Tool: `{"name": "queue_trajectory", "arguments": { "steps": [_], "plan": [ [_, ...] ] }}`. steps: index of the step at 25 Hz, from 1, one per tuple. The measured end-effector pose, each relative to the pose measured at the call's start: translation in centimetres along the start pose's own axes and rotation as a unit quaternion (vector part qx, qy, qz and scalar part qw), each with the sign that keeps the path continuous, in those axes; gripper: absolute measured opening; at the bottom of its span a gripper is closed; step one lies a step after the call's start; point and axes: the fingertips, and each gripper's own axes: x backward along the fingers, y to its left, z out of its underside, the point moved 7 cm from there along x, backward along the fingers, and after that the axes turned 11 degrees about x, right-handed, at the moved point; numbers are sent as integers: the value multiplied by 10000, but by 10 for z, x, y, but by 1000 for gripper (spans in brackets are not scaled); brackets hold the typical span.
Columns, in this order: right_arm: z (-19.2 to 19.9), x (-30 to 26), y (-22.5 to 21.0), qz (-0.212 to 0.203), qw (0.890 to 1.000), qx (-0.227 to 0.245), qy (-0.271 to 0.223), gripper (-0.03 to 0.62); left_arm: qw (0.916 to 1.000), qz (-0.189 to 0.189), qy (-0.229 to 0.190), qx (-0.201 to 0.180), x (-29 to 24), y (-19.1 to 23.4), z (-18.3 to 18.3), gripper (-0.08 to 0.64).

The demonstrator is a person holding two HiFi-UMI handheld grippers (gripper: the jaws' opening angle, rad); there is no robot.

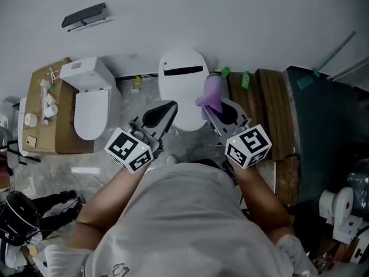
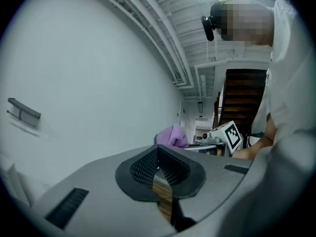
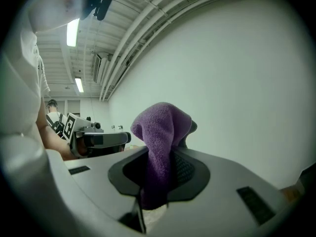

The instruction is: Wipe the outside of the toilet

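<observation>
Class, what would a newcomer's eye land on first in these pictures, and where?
The fluffy purple cloth clamped in the right gripper, held before the person. Beyond it stands a white toilet with closed lid against the wall, a second white toilet to its left.

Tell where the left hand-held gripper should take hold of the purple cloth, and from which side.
Take the loose bunched end of the purple cloth, which stands out past the tips of the right hand-held gripper; the lower part is pinched between those jaws. Probably come from the left, where the left hand-held gripper is, empty and shut.
</observation>
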Motion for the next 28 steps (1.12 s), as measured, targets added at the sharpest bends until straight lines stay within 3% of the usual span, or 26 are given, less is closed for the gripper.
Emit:
{"name": "queue_trajectory", "arguments": {
  "steps": [5,13,20,28],
  "plan": [
    [-3,45,12,-73,9999,57,-50,80,9997,77,-153,-176,-2,-50,4,6],
    [11,116,29,-238,9997,10,2,80,9995,-197,-222,-83,1,-112,35,6],
    [27,151,39,-299,9995,-86,98,80,9994,-304,-165,31,8,-143,61,6],
    [27,166,41,-377,9992,-98,41,80,9996,-240,-171,-48,3,-165,66,6]
  ]
}}
